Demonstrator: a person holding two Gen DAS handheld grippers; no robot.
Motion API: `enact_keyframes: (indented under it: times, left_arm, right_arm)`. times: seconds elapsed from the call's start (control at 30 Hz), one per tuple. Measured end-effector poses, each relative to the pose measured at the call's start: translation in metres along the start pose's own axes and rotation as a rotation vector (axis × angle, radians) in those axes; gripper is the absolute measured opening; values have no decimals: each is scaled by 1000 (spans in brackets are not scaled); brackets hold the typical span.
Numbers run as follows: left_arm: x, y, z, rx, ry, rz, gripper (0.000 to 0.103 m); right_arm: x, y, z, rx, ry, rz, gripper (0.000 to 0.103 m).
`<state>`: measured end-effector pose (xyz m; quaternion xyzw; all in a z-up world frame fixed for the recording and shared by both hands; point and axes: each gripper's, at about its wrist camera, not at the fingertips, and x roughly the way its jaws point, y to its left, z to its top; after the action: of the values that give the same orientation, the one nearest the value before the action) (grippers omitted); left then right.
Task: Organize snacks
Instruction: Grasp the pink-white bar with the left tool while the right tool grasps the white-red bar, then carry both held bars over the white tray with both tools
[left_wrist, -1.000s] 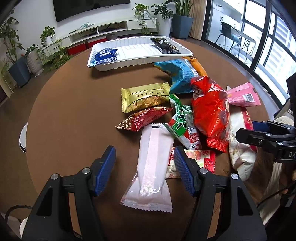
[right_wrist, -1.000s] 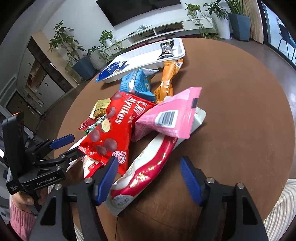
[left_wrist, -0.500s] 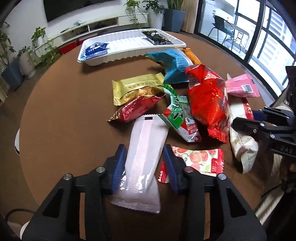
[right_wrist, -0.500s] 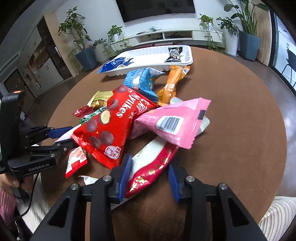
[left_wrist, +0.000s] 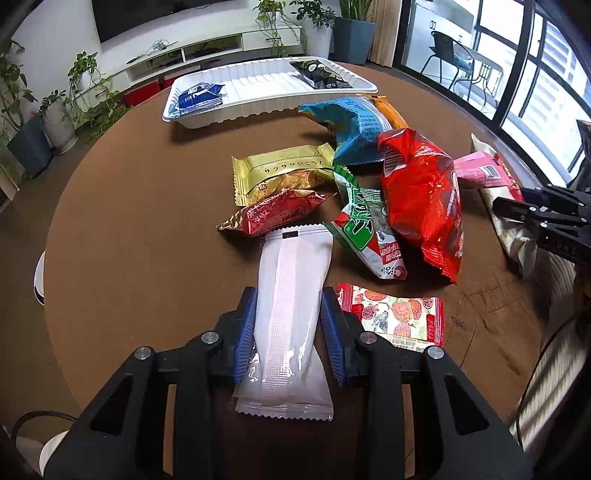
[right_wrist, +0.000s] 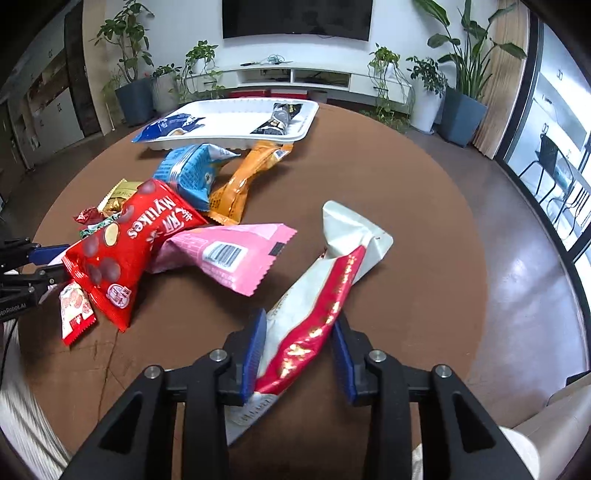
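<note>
Both fisheye views look forward and down from close above the round brown table. The left wrist view faces the white ribbed plastic tray at upper centre. The right wrist view, from further right, shares that tray and the red crinkled snack bag.

Plain white packet between blue tool pads. Red-and-white packet with gold flecks. Red Mylikes bag with brown and cream balls. Pink pouch bearing a barcode. Gold wrapper. White ribbed tray. Brown desk.
</note>
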<state>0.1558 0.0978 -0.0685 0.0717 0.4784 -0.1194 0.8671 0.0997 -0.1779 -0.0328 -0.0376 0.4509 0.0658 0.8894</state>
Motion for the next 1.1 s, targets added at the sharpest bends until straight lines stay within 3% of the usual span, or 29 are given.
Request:
enact_keyframes:
  times: [0.17,0.37,0.67,0.9,1.1]
  left_arm:
    - [-6,-3,-6,-2,-2,1,32]
    - [-8,0,-8,-24,-19,-32,26]
    - [-10,20,-9,-147,-26,-143,23]
    - [-13,30,-12,-212,-25,-199,23]
    - [-18,32,-16,-232,-28,-221,23]
  right_arm:
    - [5,-6,-2,85,25,78,40]
    - [2,-10,-7,133,12,121,29]
    - [4,-45,-12,372,26,340,16]
    - [5,-64,-21,525,24,478,15]
    - [7,-73,-23,605,20,544,15]
